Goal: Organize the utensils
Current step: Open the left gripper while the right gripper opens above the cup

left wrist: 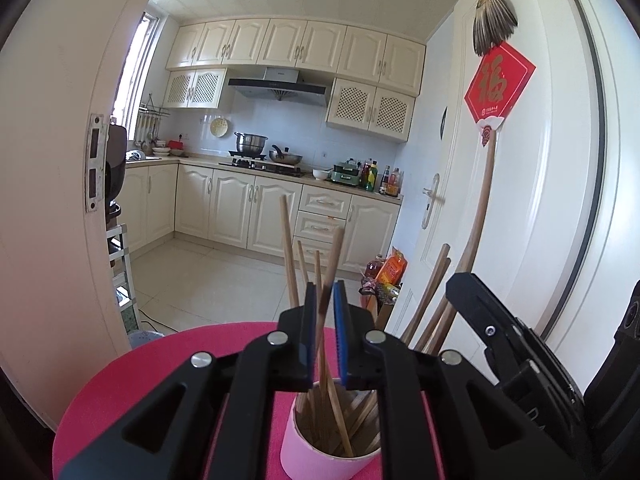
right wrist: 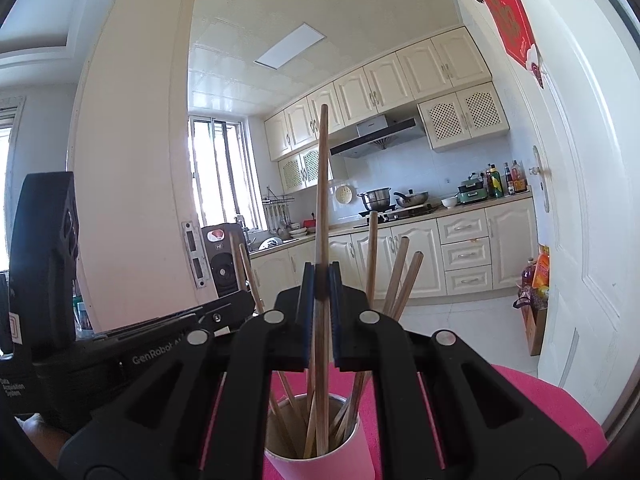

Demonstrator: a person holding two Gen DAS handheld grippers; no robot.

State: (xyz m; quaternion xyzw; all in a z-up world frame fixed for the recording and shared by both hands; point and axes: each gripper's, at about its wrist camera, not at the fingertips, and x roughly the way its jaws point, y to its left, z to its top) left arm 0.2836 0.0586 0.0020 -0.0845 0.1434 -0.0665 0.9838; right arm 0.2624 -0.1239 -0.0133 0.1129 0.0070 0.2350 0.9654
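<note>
A pink cup (left wrist: 312,452) stands on a round pink table (left wrist: 120,392) and holds several wooden chopsticks (left wrist: 289,256). My left gripper (left wrist: 324,300) is just above the cup, its blue-padded jaws slightly apart around one chopstick (left wrist: 335,256) that leans between them. In the right wrist view the same cup (right wrist: 320,460) sits below my right gripper (right wrist: 321,280), which is shut on an upright chopstick (right wrist: 322,184) whose lower end is in the cup. The right gripper's body (left wrist: 520,360) shows at the right of the left wrist view.
The table stands in a doorway with a white door (left wrist: 540,200) to the right and a door frame (left wrist: 60,200) to the left. A broom handle (left wrist: 480,216) leans on the door. Kitchen cabinets (left wrist: 280,208) and floor lie beyond.
</note>
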